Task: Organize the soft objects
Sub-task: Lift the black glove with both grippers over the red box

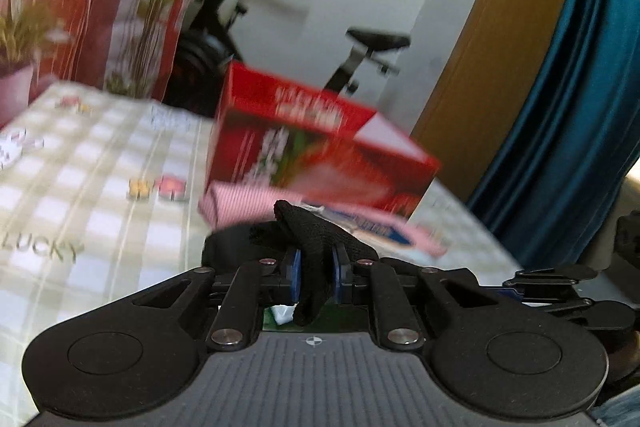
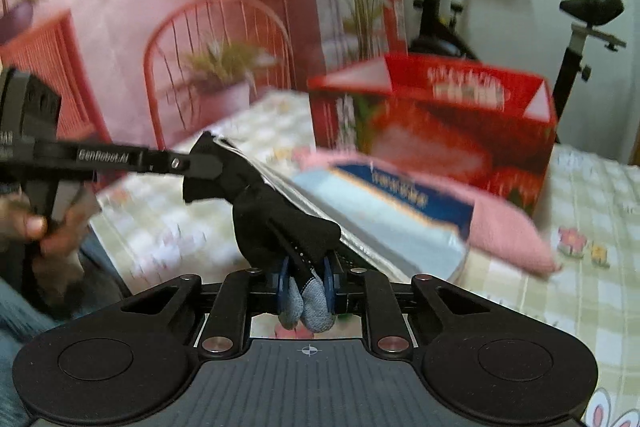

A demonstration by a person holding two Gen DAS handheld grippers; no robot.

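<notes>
A black knit glove (image 2: 276, 223) with grey fingertips hangs in the air between my two grippers. My right gripper (image 2: 307, 283) is shut on its finger end. My left gripper (image 1: 316, 277) is shut on its cuff end (image 1: 316, 239); that gripper also shows at the left of the right wrist view (image 2: 200, 163). A pink soft pouch (image 2: 504, 227) lies on the checked tablecloth (image 2: 580, 291) under a blue-and-silver packet (image 2: 384, 211). An open red box (image 2: 436, 123) stands behind them, also in the left wrist view (image 1: 316, 143).
A pink backdrop with a red chair print (image 2: 216, 67) stands behind the table. An exercise bike (image 2: 576, 35) is at the back right. A blue curtain (image 1: 568, 87) and a wooden door (image 1: 488, 27) are to the right of the table.
</notes>
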